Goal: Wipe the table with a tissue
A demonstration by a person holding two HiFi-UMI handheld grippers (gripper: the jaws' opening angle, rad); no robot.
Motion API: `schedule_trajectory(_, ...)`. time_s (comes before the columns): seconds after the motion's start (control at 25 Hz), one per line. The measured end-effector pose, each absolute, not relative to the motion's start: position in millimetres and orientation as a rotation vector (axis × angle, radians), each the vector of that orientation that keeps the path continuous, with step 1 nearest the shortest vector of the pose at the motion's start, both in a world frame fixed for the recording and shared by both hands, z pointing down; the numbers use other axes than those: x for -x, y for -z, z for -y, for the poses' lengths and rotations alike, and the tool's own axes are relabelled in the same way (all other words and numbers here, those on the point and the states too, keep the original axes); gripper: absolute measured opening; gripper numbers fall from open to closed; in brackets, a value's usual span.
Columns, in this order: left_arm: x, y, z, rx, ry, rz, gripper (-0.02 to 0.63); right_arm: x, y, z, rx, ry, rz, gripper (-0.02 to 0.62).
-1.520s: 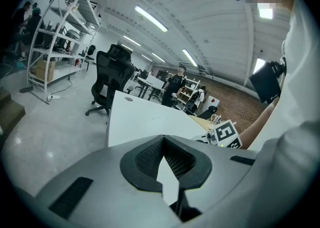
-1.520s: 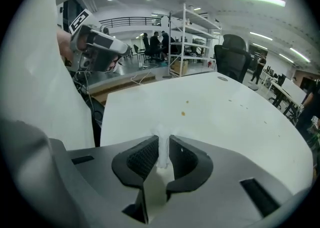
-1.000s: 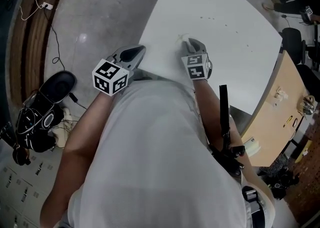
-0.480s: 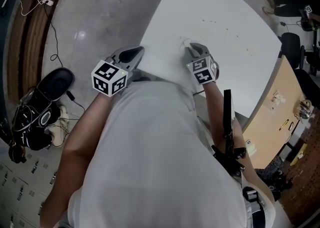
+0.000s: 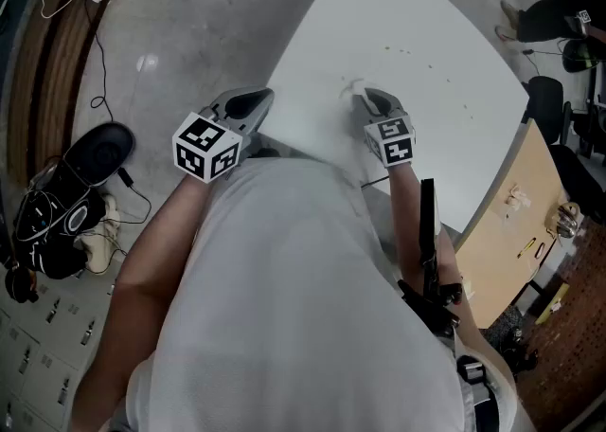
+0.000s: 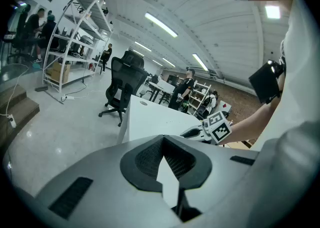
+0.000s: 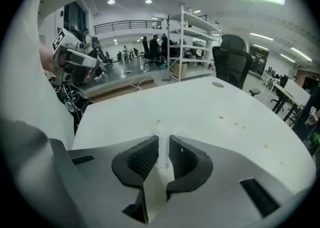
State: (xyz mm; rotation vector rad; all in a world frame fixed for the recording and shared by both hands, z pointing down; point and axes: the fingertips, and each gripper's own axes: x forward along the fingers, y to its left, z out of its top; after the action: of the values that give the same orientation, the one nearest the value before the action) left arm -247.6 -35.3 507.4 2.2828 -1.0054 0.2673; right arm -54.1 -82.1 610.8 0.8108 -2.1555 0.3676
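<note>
Two ribbed fingers [image 7: 143,158] of right gripper [image 7: 163,139] pinched on twisted white tissue [image 7: 163,130] over smooth table [image 7: 200,104]; left gripper [image 6: 163,140] clenched, empty.

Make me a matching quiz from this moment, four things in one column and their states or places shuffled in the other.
Things:
1. left hand-held gripper
2. right hand-held gripper
3. tissue
4. brown specks

States or places:
A. scattered on the table
B. jaws together, nothing held
C. pinched between two jaws
D. clamped on white paper

Pairs: 1-B, 2-D, 3-C, 4-A
</note>
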Motion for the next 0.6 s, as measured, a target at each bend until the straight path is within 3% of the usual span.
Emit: schedule_trajectory(0.6,258.0,-507.4,31.8,-2.270,-0.289,1.042,0.006,117.2,-617.7,114.9,-0.693,-0.200,2.180,0.061)
